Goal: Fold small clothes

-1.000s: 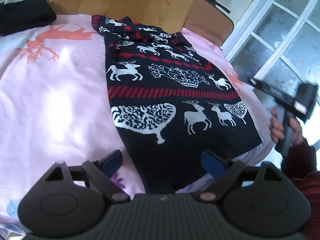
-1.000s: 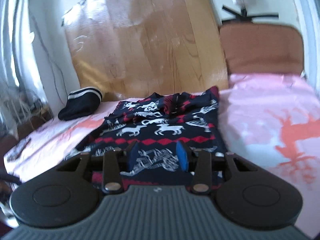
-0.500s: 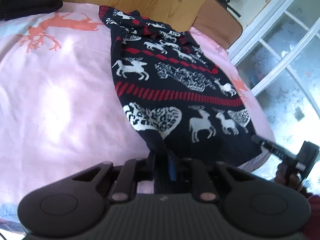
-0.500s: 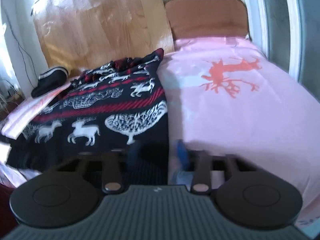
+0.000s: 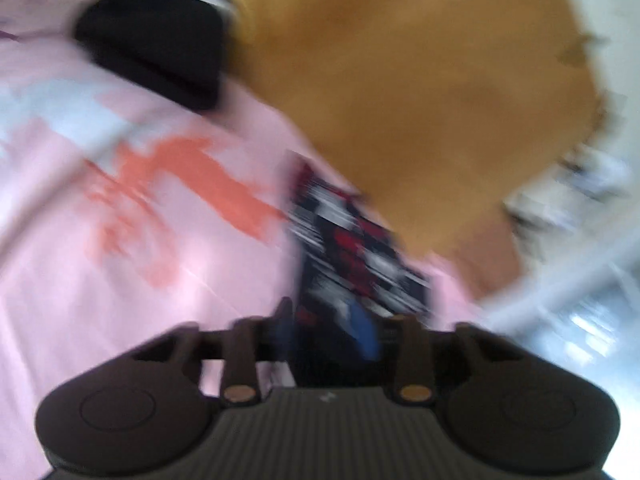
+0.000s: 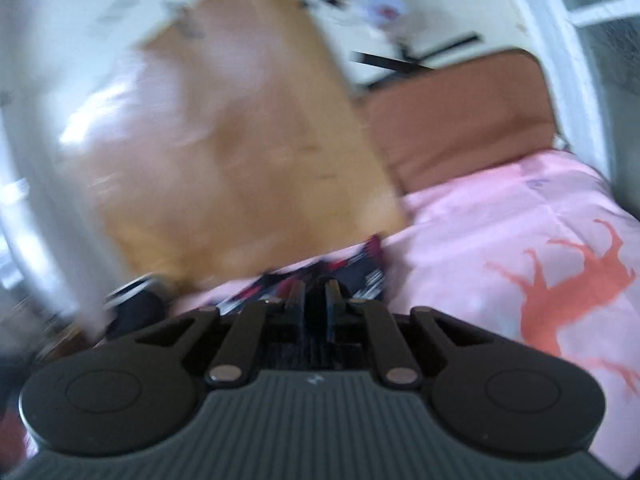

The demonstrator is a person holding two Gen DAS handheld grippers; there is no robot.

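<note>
1. Left claw [image 5: 326, 330] is spreading, dark reindeer sweater [image 5: 352, 248] between its fingers, on the pink bed [image 5: 120, 280].
2. Right claw [image 6: 316, 300] is spreading too, sweater cloth between them, near the wooden board [image 6: 240, 160].

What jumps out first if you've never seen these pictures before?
The dark patterned sweater, red and white on navy, lies on the pink bedsheet right ahead of the left gripper. An orange deer print stands out on the sheet to the right. Behind leans a big wooden board.
</note>
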